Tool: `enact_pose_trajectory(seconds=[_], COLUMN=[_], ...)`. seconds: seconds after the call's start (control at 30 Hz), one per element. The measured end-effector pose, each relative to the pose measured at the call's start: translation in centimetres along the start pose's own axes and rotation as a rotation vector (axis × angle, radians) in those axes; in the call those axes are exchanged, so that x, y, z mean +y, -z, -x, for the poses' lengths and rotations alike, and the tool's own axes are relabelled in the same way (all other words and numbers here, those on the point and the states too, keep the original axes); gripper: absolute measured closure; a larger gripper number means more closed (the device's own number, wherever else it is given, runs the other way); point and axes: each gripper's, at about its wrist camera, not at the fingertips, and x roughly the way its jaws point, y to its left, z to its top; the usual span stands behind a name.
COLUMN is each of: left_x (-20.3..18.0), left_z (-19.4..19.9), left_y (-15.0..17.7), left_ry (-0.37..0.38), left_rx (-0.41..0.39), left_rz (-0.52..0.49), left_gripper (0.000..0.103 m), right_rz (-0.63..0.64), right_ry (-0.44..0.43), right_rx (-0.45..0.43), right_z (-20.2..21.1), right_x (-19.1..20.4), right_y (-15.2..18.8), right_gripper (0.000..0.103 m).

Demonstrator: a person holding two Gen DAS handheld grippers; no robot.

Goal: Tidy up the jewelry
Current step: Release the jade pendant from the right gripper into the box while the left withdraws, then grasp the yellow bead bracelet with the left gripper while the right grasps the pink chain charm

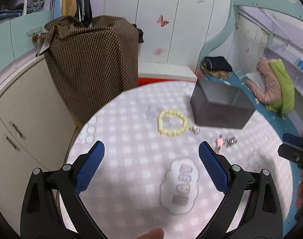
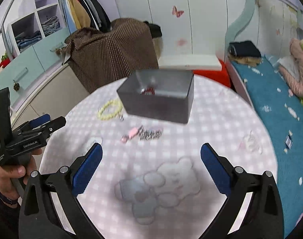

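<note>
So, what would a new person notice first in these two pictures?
Probably the dark grey box, open on top, at the far side of the round table with its pink checked cloth. Next, the yellow bead bracelet lying left of the box, and the pink and silver jewelry in front of it. Both grippers, left and right, are open and empty.

The right gripper hangs wide open over a round pink checked table. A grey box stands ahead, a yellow bead bracelet left of it, a silver chain nearer. The left gripper shows at left.
</note>
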Motion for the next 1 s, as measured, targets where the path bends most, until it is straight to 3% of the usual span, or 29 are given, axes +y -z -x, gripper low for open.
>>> enact_pose_trajectory(seconds=[0.37,0.63,0.8,0.93,1.0], left_x=[-0.9,-0.5,0.3,0.3,0.1], left_z=[-0.6,-5.3,-8.5,-11.2,-12.4], left_y=[-0.3,-3.0,-4.5,-5.4,-5.5], left_ry=[-0.018,-0.095,-0.11,-0.125,-0.131], left_rx=[0.002,0.033,0.059,0.089,0.104], left_rz=[-0.024,-0.043,-0.032,-0.051,-0.065], left_gripper=[0.008,0.008,0.008,0.008,0.008], right_rz=[0.047,0.147,0.177,0.192,0.198], right_ry=[0.045,0.12,0.143,0.153,0.14], right_rx=[0.024,0.067,0.109,0.141,0.155], right_z=[-1.6,-5.9,-8.6,-10.2,-10.9], right_x=[0.9,1.3,1.0,0.6,0.5], right_y=[0.3,-0.7,-1.4,-1.5,-1.5], right_gripper=[0.008,0.008,0.018,0.035,0.037])
